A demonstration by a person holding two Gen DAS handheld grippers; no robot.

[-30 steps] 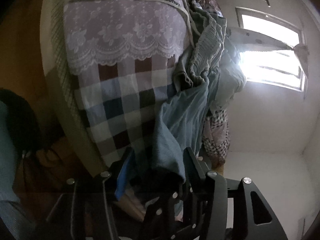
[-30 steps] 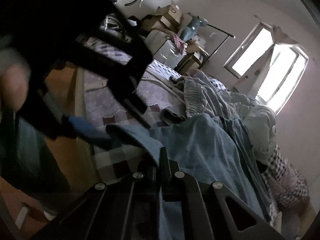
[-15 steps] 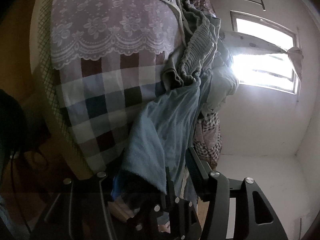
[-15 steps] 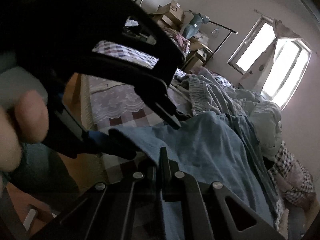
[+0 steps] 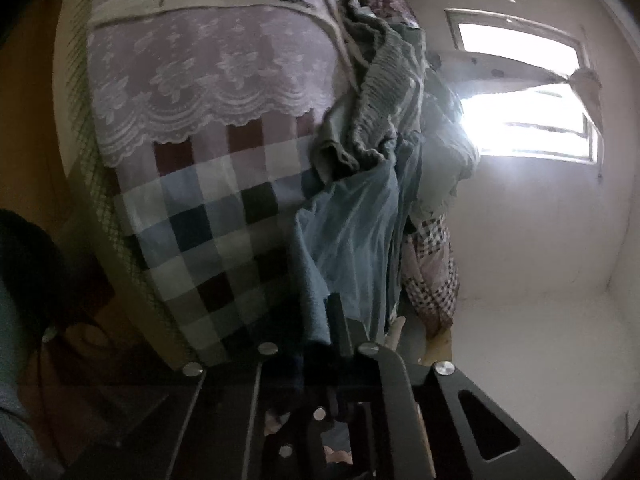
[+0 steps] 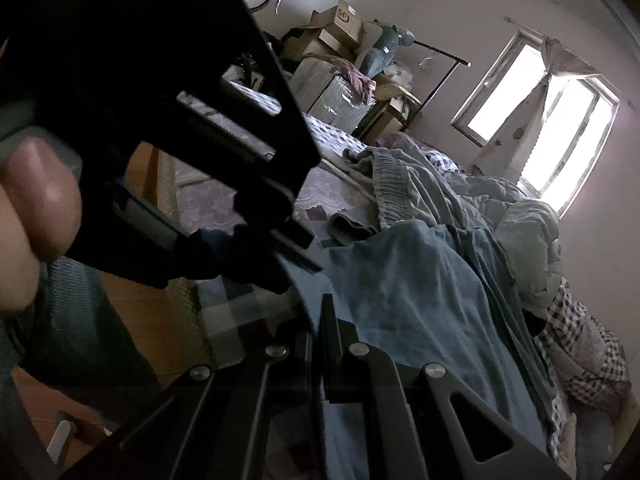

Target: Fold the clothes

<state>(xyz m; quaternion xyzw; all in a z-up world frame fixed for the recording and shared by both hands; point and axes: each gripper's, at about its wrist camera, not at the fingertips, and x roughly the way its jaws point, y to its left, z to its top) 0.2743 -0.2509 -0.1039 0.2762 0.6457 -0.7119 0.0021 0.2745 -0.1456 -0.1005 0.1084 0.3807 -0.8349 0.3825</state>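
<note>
While daylight glares through the window [image 6: 536, 120], the left hand-held gripper [image 5: 326, 320] is clamped shut on the near edge of a blue garment [image 5: 356, 232] lying across a bed [image 5: 208, 216] covered in a checked sheet and a lace-trimmed lilac cloth [image 5: 208, 80]. The right hand-held gripper [image 6: 320, 316], its jaws pressed together, pinches the same hem just beside it, the fabric running away over the mattress toward a heap of grey-green clothes [image 6: 404, 184]. A person's hand [image 6: 28, 240] grips the left tool at the frame's left edge. Cardboard boxes [image 6: 340, 28] are stacked against the far wall.
</note>
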